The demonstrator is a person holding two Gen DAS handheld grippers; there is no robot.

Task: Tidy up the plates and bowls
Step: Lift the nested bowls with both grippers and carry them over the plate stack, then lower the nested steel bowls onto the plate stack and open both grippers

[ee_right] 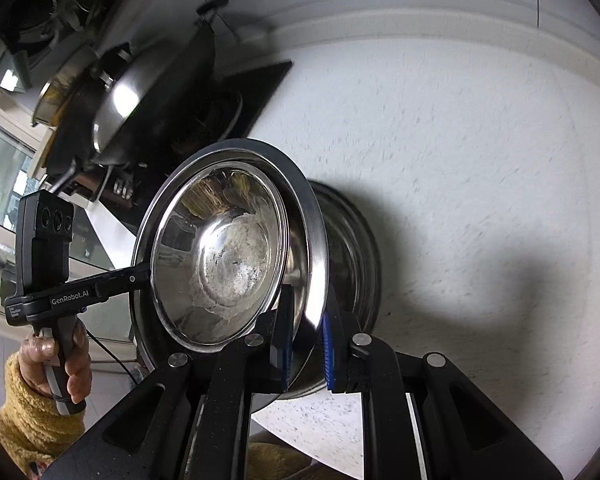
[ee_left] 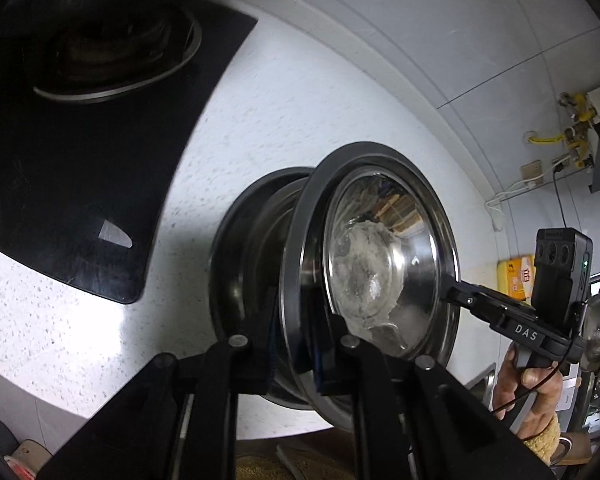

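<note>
- Left wrist view: steel bowl (ee_left: 380, 264) is tilted up on edge in the air above the white speckled counter (ee_left: 80, 300), inside face toward the right gripper; a smaller bowl seems nested in it, bottom cloudy with residue.
- Left gripper (ee_left: 296, 356) is clenched on the bowl's near rim, blue pads either side of the lip.
- Right gripper (ee_left: 452, 294) is clamped on the opposite rim; a hand (ee_left: 528, 396) in a fuzzy yellow sleeve holds its handle.
- Right wrist view: same carry, right gripper (ee_right: 308, 354) shut on the rim, left gripper (ee_right: 140, 274) pinching the far edge.
- Second steel bowl (ee_left: 252, 264) sits on the counter just behind and below the held one; cannot tell if they touch.
- Further out: black glass cooktop (ee_left: 80, 160) with a burner ring, lidded wok (ee_right: 152, 92) on it, tiled wall behind.
- Progress, my read: mid-carry, two-handed. One bowl parked on the counter, this one not yet down. Likely target is stacking onto the resting bowl. No plates in view, so how much is left is unclear.
- Risk: rim-only grips on slick steel; nested inner bowl could slide out if tilted further.
</note>
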